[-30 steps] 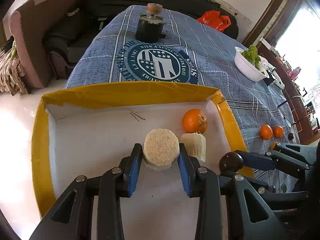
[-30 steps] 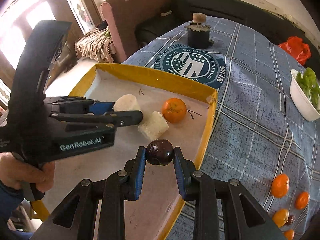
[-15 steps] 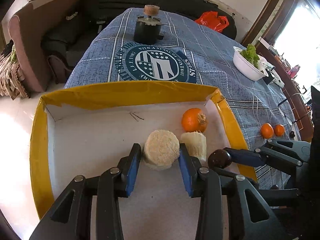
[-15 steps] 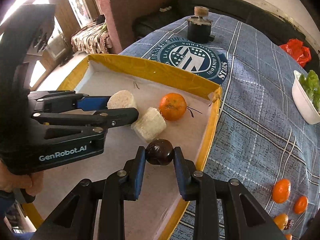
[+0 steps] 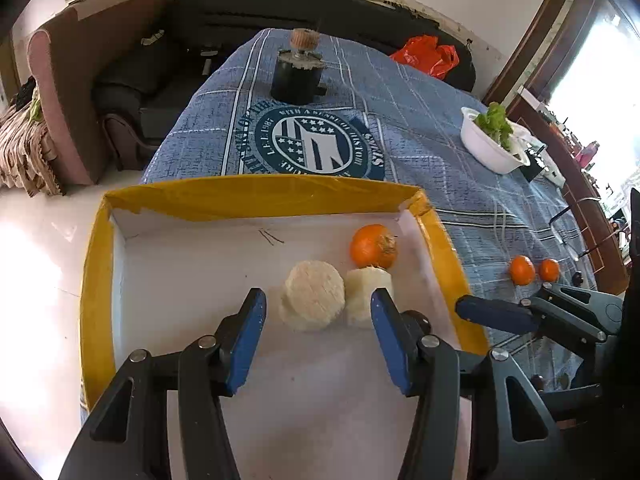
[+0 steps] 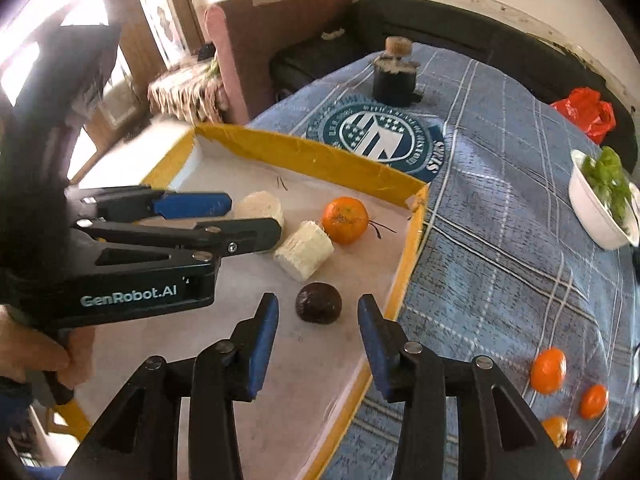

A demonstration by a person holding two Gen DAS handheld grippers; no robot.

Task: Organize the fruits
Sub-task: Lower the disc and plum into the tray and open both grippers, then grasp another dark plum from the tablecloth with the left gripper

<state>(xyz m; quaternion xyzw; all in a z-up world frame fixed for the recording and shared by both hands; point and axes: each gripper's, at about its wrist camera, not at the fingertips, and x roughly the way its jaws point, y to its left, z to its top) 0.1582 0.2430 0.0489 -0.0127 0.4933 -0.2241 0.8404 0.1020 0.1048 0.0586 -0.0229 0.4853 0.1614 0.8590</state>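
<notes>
A blue plaid cloth with a round printed crest covers the table [image 5: 420,148], and on its near corner sits a shallow white cardboard tray with yellow taped walls [image 5: 256,200]. Inside it, from the left: the left gripper [image 5: 318,336], its jaws opening, straddles a pale round fibrous slice [image 5: 314,298] that now rests on the tray floor, pads clear of it. Touching that slice lies a second pale cut chunk [image 5: 370,290], with a small orange tangerine [image 5: 373,246] just behind. Further right, the right gripper [image 6: 318,338] is also opening its jaws around a dark purple round fruit [image 6: 319,303], set down near the tray's right wall and no longer pinched. Loose tangerines [image 6: 548,370] lie on the cloth beyond. These look light but soft-skinned and prone to roll; I would pinch each across its widest middle, gently.
</notes>
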